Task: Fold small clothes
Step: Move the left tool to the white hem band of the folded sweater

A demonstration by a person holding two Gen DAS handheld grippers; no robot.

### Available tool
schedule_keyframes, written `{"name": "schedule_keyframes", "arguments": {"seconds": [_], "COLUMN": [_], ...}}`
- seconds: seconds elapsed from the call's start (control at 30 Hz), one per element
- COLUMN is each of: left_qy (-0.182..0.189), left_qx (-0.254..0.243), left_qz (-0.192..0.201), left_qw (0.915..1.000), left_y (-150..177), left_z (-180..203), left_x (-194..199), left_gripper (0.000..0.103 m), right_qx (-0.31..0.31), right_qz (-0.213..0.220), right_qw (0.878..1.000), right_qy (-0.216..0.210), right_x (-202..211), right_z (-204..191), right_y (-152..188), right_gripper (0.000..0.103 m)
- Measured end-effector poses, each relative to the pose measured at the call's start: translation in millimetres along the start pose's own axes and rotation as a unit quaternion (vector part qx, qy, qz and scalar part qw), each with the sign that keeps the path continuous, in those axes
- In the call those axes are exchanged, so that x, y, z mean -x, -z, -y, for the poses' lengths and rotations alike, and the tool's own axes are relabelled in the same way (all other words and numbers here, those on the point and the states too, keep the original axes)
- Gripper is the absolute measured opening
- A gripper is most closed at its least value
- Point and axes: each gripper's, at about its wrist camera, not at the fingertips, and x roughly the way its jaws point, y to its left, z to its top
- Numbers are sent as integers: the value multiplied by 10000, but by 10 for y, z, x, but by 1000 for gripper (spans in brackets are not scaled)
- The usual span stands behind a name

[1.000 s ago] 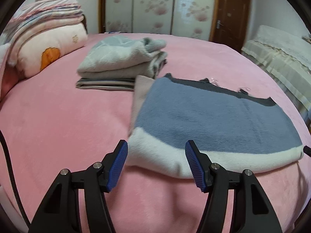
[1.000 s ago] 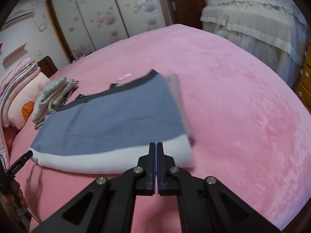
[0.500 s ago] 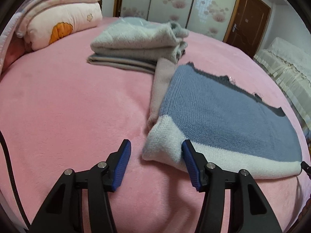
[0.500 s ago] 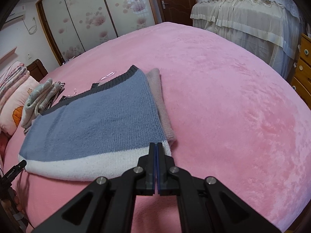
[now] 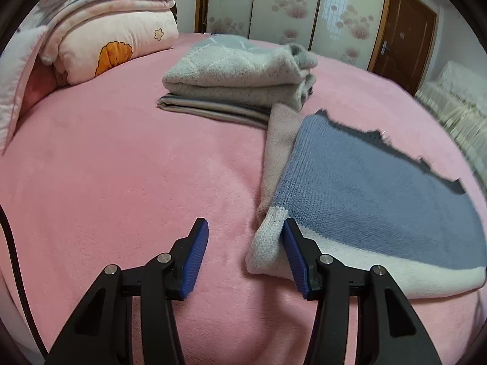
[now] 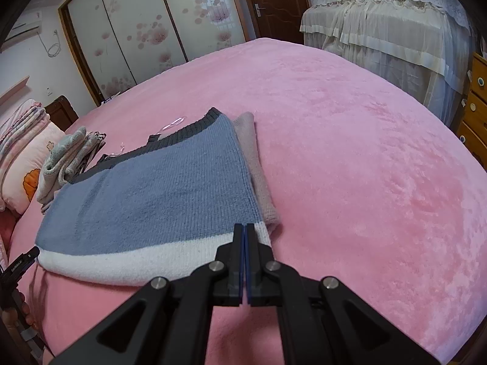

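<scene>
Here, left gripper (image 5: 245, 251) jaws half-open, narrowing around sweater (image 5: 374, 200) corner, right gripper (image 6: 245, 234) jaws closed, empty.

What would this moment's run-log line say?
stage: mid-fold | left gripper: open, closing, sweater corner between pads | right gripper: shut at white hem, grip unclear | folded pile: behind on bed

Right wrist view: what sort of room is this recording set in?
A home bedroom, most likely: a wide bed under a pink blanket, a floral sliding-door wardrobe, and folded bedding piled at the head.
</scene>
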Motion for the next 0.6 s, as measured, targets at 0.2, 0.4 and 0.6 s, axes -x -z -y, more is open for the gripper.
{"name": "schedule_keyframes", "arguments": {"seconds": [0.2,0.4,0.6], "left_qy": [-278,-283,-175], "left_qx": [-104,-55,102], "left_qz": [-195,-342,-445], "left_qw": [9994,9990,9988], "left_y": [67,76,53], "left_z": [3,-30,-67], "left_x": [-102,-143,-116], "left_gripper": [50,51,54], "right_qx": [118,31,137], "right_qz": [-176,-270,-253], "right_qw": [9996,9995,9993], "right_qy": [173,170,245], "right_x": [-127,-181,-138], "right_z": [13,67,12], "right_y": [34,59,52], "right_gripper": [0,0,0]}}
